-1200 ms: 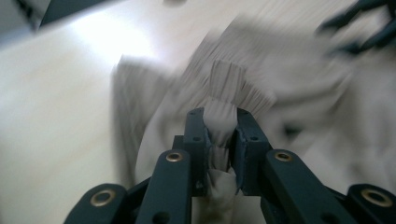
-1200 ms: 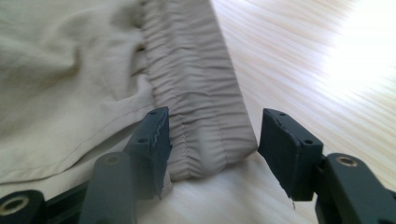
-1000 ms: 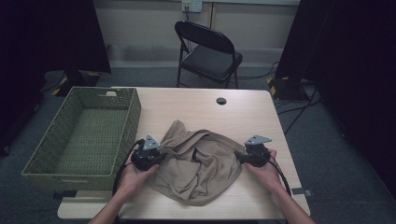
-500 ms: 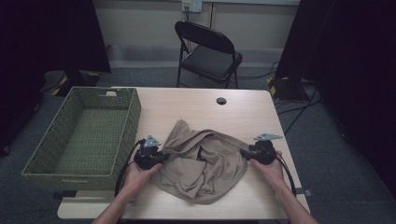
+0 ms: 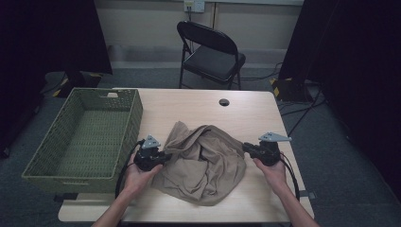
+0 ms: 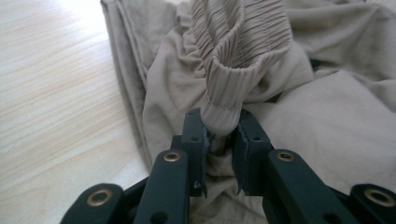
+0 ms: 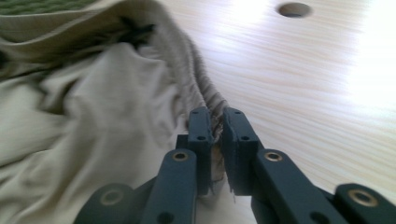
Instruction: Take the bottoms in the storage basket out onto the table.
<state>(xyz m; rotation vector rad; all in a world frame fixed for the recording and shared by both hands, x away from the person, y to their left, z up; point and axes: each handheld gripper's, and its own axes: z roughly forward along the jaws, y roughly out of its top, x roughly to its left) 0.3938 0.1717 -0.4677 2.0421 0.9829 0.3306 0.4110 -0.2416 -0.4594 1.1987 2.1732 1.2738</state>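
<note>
A tan garment (image 5: 203,161) with a ribbed elastic band lies crumpled on the wooden table (image 5: 198,106). At its left edge my left gripper (image 5: 163,157) is shut on a bunched fold of the ribbed band (image 6: 233,70), which rises between the jaws. At the garment's right edge my right gripper (image 5: 246,147) has just been closing and is shut on the elastic hem (image 7: 205,93), pinched tight between its pads. In the right gripper view the tan garment (image 7: 93,121) spreads to the left of the jaws.
A green woven basket (image 5: 127,123) stands on the table's left side, next to my left hand. A round cable hole (image 5: 224,102) lies in the tabletop behind the garment. A black folding chair (image 5: 210,52) stands beyond the far edge.
My right gripper has moved in on the garment's right hem, shut on it and risen a little. The cloth has shifted and bunched. The left hand has stayed in place.
</note>
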